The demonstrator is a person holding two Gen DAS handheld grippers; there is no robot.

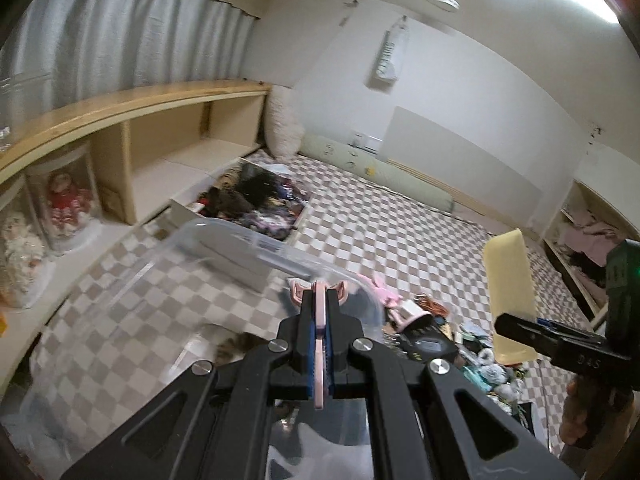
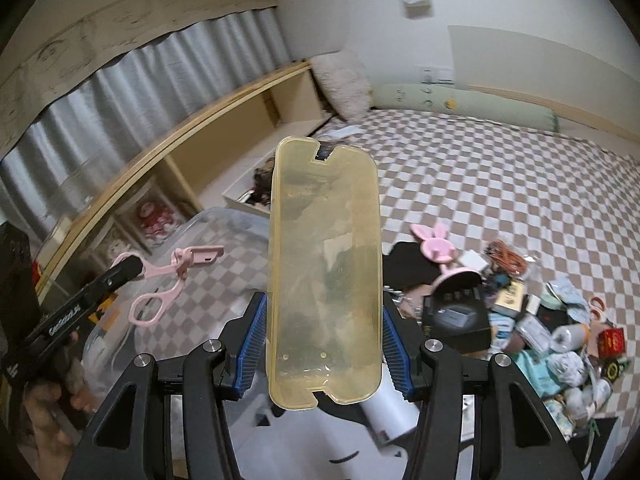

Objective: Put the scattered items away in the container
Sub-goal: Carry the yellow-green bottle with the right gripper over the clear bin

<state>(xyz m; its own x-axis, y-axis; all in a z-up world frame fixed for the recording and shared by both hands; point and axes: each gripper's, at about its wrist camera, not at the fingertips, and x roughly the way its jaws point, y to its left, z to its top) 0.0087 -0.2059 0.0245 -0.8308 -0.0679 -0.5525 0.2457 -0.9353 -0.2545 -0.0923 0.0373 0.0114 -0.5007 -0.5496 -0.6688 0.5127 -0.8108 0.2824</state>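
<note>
My left gripper (image 1: 320, 300) is shut on a pink eyelash curler (image 1: 319, 344) and holds it above the clear plastic container (image 1: 168, 264). The curler also shows in the right wrist view (image 2: 168, 280), hanging over the container (image 2: 224, 220). My right gripper (image 2: 322, 344) is shut on a long translucent yellow case (image 2: 324, 264), held upright in the air. The case also shows in the left wrist view (image 1: 510, 292). A pile of scattered small items (image 2: 520, 312) lies on the checkered bed cover to the right, with a pink bunny-ear stand (image 2: 438, 244) among them.
A wooden shelf unit (image 1: 168, 128) runs along the left with dolls (image 1: 64, 204) in clear cases. An open drawer of dark clothes (image 1: 256, 200) lies beyond the container. A green bolster (image 1: 380, 176) and a white pillow (image 1: 282, 124) lie at the far wall.
</note>
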